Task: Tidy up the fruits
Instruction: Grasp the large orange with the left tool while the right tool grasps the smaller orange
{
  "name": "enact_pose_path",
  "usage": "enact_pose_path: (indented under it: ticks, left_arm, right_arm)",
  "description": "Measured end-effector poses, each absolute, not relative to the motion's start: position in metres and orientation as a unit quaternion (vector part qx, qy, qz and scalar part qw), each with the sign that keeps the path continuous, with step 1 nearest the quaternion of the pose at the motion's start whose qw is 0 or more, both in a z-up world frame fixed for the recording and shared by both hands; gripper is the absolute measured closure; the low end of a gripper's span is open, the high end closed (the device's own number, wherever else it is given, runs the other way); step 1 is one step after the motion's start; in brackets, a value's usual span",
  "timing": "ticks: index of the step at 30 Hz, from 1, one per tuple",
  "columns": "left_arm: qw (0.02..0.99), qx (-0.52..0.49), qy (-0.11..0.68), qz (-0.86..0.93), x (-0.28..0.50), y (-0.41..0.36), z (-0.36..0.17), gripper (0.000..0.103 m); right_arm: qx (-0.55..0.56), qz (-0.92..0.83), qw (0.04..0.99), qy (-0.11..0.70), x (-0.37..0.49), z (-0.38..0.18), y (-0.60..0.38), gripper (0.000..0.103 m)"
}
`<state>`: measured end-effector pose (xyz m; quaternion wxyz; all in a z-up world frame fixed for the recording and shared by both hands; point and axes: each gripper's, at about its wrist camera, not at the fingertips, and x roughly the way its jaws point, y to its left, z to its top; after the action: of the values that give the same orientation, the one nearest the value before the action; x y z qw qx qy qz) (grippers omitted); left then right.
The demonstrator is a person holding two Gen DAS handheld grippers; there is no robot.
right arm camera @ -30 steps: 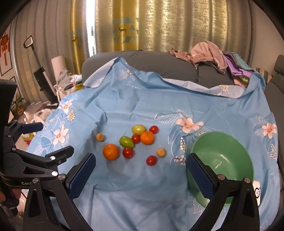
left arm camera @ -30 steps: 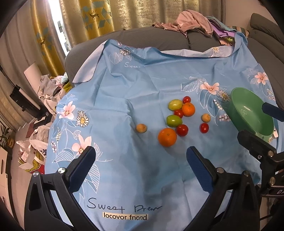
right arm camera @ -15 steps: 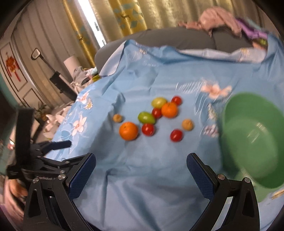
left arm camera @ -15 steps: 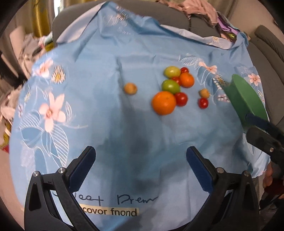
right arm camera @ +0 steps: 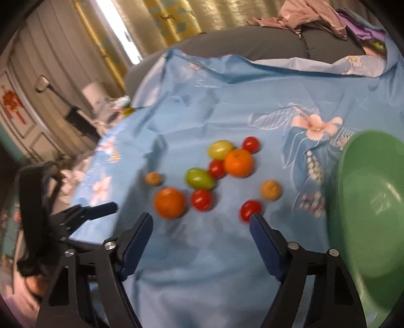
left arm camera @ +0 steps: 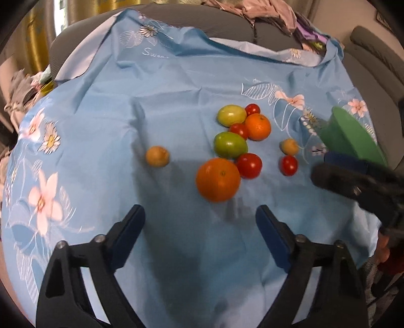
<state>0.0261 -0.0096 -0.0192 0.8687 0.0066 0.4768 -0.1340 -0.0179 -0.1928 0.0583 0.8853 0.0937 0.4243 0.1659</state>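
Several fruits lie in a cluster on the blue flowered cloth [left arm camera: 176, 75]: a big orange [left arm camera: 218, 179], a smaller orange [left arm camera: 257, 126], two green tomatoes [left arm camera: 230, 144], red tomatoes [left arm camera: 248, 165] and two small yellowish fruits [left arm camera: 157, 156]. A green bowl [right arm camera: 373, 201] stands at the right. My left gripper [left arm camera: 200, 222] is open and empty, just short of the big orange. My right gripper [right arm camera: 200, 227] is open and empty, near the big orange [right arm camera: 169, 202] and a red tomato [right arm camera: 250, 210]; it also shows at the right of the left wrist view [left arm camera: 353, 176].
The cloth covers a grey sofa [right arm camera: 252, 43] with a pile of clothes [right arm camera: 313, 12] at the back right. Curtains [right arm camera: 164, 17] hang behind. Clutter lies on the floor at the left [right arm camera: 106, 108]. The left gripper [right arm camera: 83, 214] sits at the left of the right wrist view.
Both grippers have moved forward and down toward the fruit cluster, which now looks larger. The bowl has shifted to the right edge of the right wrist view. Both stay open.
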Motion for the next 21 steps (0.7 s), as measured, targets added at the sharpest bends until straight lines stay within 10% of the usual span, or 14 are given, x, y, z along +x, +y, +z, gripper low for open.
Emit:
enact_pose_path:
  ticks: [21]
  left_arm:
    - [0.856,0.028,0.486,-0.175,0.063,-0.033,-0.041,0.057]
  right_arm:
    - [0.018,0.097,0.868,0.486,0.085,0.021,-0.187,0.047]
